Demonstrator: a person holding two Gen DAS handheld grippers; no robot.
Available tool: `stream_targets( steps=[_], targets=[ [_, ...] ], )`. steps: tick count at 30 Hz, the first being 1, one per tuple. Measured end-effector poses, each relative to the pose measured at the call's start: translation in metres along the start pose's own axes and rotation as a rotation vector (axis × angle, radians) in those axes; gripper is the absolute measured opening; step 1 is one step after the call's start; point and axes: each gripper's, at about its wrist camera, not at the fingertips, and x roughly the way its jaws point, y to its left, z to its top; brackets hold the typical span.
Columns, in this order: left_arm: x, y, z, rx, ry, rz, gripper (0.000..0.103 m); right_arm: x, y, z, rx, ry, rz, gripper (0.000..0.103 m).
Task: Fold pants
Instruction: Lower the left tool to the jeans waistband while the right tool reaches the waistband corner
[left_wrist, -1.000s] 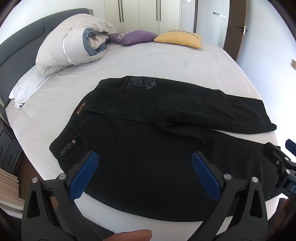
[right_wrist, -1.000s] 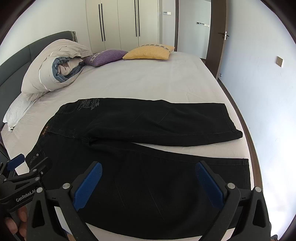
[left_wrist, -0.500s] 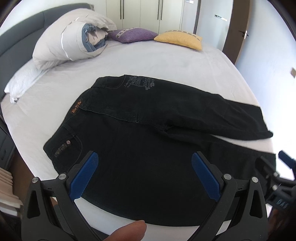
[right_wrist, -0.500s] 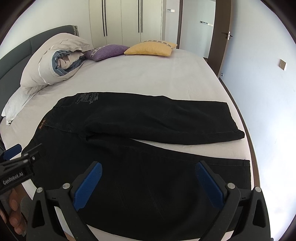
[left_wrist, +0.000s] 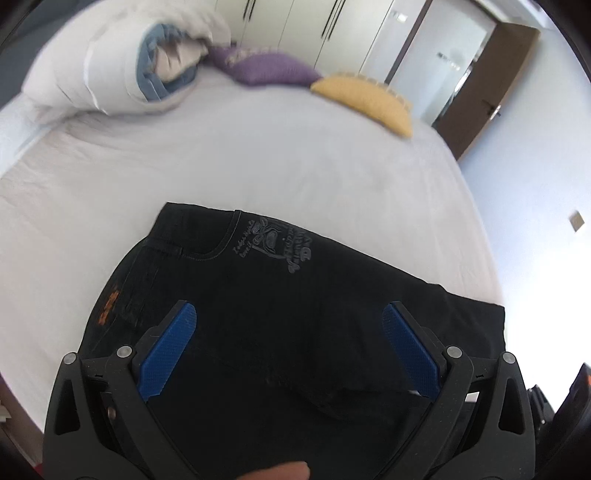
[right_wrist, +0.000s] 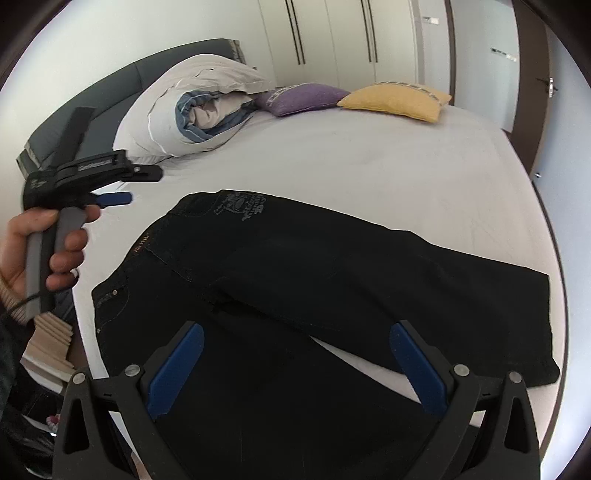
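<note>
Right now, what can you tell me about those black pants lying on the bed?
The black denim-looking pants lie flat on the white bed sheet, waist toward the pillows, legs spread in a narrow V with sheet showing between them. A grey printed design marks the far hip, an orange label sits at the waistband, and rivets dot the near pocket. Neither gripper touches them.

The pants were matt black denim. Beyond the jaws, the bed wore smooth white cloth.
</note>
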Motion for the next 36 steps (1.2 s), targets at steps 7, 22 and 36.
stream_targets(
  steps=[7, 22, 36],
  targets=[
    [0.093, 0.036, 0.092, 0.05, 0.058, 0.075, 0.101, 0.04, -0.029, 0.034, -0.123, 0.036, 0.134, 0.103],
    [0.216, 0.034, 0.096, 0.799, 0.259, 0.228, 0.098, 0.093, -0.076, 0.071, -0.178, 0.082, 0.297, 0.095],
    [0.257, 0.057, 0.1, 0.725, 0.404, 0.089, 0.032, 0.117, -0.081, 0.08, -0.174, 0.111, 0.326, 0.074]
  ],
)
